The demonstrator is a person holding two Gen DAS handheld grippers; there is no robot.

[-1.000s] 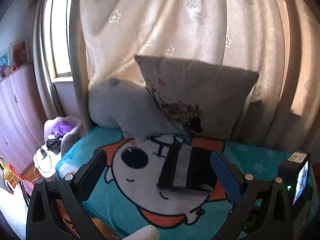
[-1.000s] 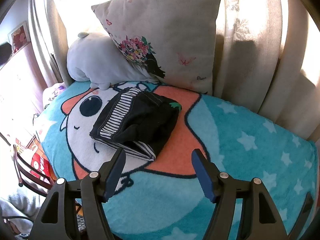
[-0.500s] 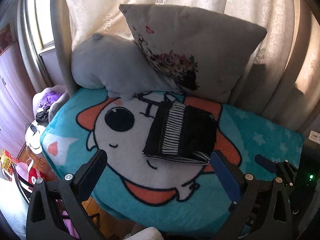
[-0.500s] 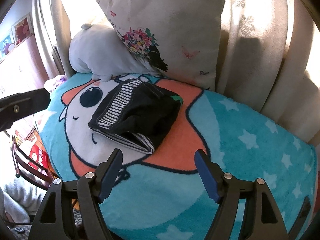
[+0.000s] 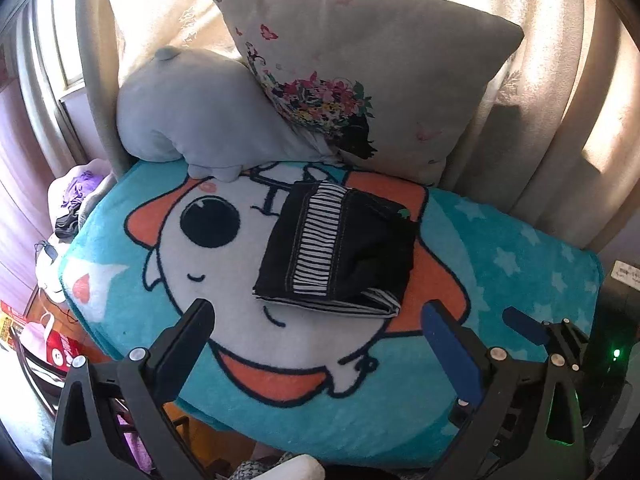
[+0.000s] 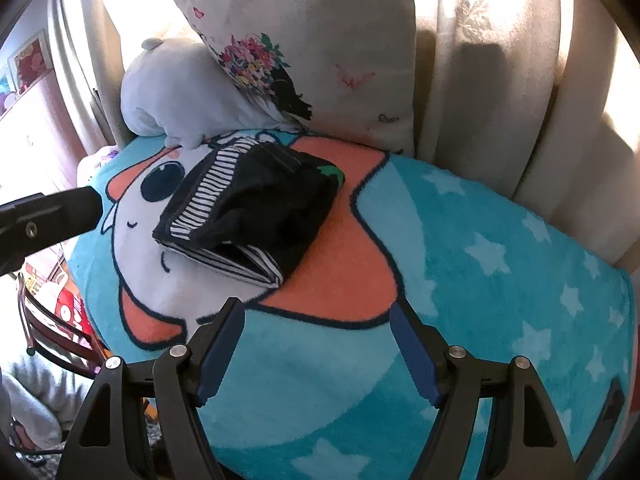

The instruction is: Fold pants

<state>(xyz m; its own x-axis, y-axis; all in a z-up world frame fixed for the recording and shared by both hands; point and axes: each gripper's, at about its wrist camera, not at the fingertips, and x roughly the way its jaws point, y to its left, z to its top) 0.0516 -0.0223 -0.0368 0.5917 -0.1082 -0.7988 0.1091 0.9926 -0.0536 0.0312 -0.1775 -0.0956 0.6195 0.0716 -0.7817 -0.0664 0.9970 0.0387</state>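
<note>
Count was: 1 folded pair of pants (image 5: 340,248), 1 cartoon blanket (image 5: 500,248), 1 floral pillow (image 5: 360,60), 1 grey plush (image 5: 192,108), 2 tongs: left tongs (image 5: 316,322), right tongs (image 6: 316,330).

Left gripper (image 5: 318,322): jaws wide apart, nothing between, pitched downward. Right gripper (image 6: 318,322): jaws have just been opening, now wide, empty, pitched downward. Contact with surface below apparently none; view unclear.

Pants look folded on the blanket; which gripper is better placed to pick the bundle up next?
Probably the left gripper: its open jaws frame the folded pants head-on, just short of the near edge. The right gripper, also open, sits off the bundle's right corner.
</note>
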